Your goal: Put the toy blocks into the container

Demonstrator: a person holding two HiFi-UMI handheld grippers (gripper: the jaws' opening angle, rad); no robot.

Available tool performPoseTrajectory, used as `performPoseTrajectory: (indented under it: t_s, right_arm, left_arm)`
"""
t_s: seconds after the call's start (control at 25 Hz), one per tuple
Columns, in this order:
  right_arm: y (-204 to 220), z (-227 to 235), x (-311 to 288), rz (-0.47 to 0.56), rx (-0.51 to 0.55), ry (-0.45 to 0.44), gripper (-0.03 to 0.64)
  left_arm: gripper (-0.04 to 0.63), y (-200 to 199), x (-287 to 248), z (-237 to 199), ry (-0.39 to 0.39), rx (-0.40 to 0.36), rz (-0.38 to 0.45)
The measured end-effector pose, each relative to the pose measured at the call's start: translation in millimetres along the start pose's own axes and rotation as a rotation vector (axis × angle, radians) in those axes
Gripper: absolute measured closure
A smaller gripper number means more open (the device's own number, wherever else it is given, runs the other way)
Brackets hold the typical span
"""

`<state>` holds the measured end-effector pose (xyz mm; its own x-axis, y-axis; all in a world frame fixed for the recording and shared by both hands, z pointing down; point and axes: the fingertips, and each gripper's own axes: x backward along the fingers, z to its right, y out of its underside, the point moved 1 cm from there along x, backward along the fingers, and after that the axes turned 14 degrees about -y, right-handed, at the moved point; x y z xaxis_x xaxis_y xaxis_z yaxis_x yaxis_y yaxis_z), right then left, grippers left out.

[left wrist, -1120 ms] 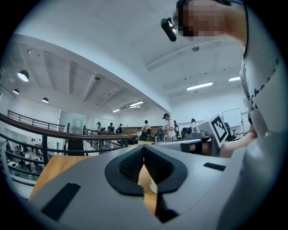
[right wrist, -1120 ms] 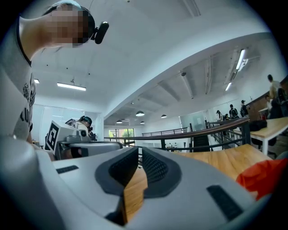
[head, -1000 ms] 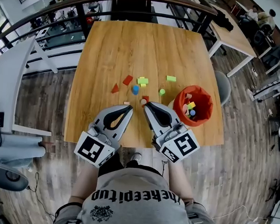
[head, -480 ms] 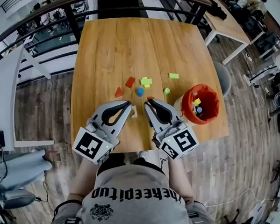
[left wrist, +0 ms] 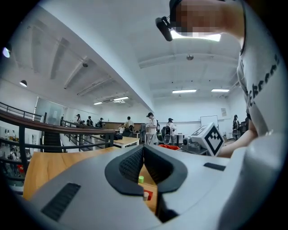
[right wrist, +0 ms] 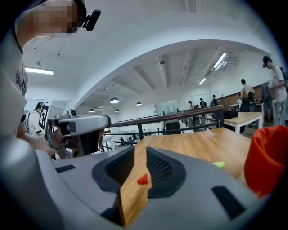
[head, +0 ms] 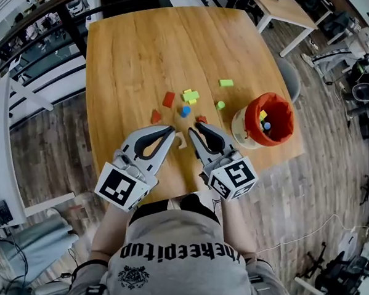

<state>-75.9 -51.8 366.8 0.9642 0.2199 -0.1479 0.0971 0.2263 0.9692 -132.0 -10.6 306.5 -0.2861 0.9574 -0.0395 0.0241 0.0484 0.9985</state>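
Several toy blocks lie mid-table: a red block (head: 168,99), a yellow-green one (head: 190,95), a blue one (head: 184,111), a red triangle (head: 155,116) (right wrist: 142,179), a green block (head: 225,82) (right wrist: 219,164) and a green cylinder (head: 220,105) (left wrist: 141,179). A pale wooden piece (head: 181,139) lies between my two grippers. The orange container (head: 269,120) (right wrist: 267,157) stands at the right with a few blocks inside. My left gripper (head: 171,131) (left wrist: 143,149) is shut and empty. The jaws of my right gripper (head: 196,127) (right wrist: 139,150) are opening, with only bare table between them.
The wooden table (head: 134,55) ends just behind the grippers at its front edge. A small red block (head: 202,119) (left wrist: 148,196) sits just ahead of the right gripper's tips. A railing and other tables with people surround the area.
The right gripper's jaws have parted from shut to a narrow gap. Both grippers stay near the front edge while the head view has swung, so the table sits more tilted.
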Motion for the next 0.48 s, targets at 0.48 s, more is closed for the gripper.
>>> performPoseTrajectory:
  t_s: [0.48]
  right_arm:
    - [76,20,-15,-0.131,-0.137,0.147,0.523]
  left_arm:
    - [0.581,37,-8,-9,0.141,0.020,-0.082]
